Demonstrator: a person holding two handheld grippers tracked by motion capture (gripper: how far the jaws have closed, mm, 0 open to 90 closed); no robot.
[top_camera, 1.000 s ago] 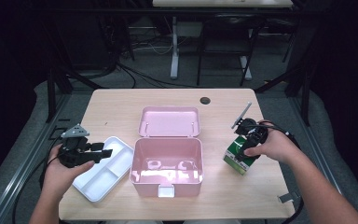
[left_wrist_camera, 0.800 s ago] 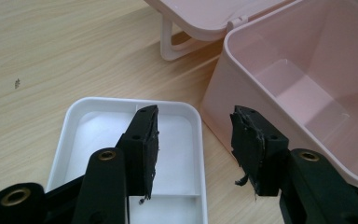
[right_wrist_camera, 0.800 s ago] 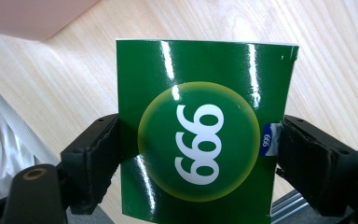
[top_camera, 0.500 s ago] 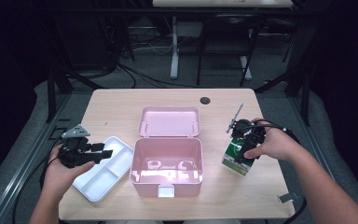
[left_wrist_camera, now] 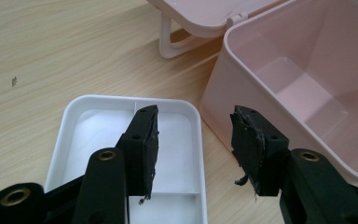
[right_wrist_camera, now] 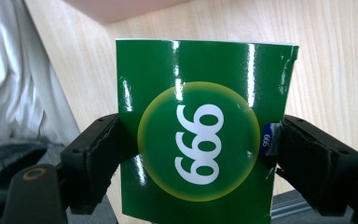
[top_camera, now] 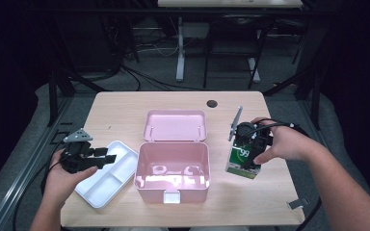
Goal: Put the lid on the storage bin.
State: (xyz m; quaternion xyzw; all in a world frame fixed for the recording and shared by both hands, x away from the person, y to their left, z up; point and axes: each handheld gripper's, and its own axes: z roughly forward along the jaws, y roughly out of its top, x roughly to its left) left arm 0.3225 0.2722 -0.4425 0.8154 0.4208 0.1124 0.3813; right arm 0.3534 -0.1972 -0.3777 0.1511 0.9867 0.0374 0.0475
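A green carton [top_camera: 241, 162] with a white "999" on a round label is clamped between the jaws of my right gripper [top_camera: 244, 150], at the right of an open pink box [top_camera: 154, 185]. In the right gripper view the carton [right_wrist_camera: 200, 130] has one jaw pressed on each side; my right gripper [right_wrist_camera: 198, 154] is shut on it. The box's lid [top_camera: 175, 125] lies flat behind it. My left gripper [top_camera: 107, 156] hovers open over a white divided tray [top_camera: 107, 179] left of the box. The left gripper view shows my left gripper [left_wrist_camera: 193, 140] with nothing between its jaws, above the tray [left_wrist_camera: 98, 126] and beside the box wall [left_wrist_camera: 219, 102].
A dark round grommet [top_camera: 212, 103] sits in the table's far edge. A small metal clip [top_camera: 296, 203] lies near the front right corner. White cloth [right_wrist_camera: 23, 93] of the person shows at the left of the right gripper view.
My right gripper has carried the green carton a little leftward, closer to the pink box. The left gripper has stayed over the tray.
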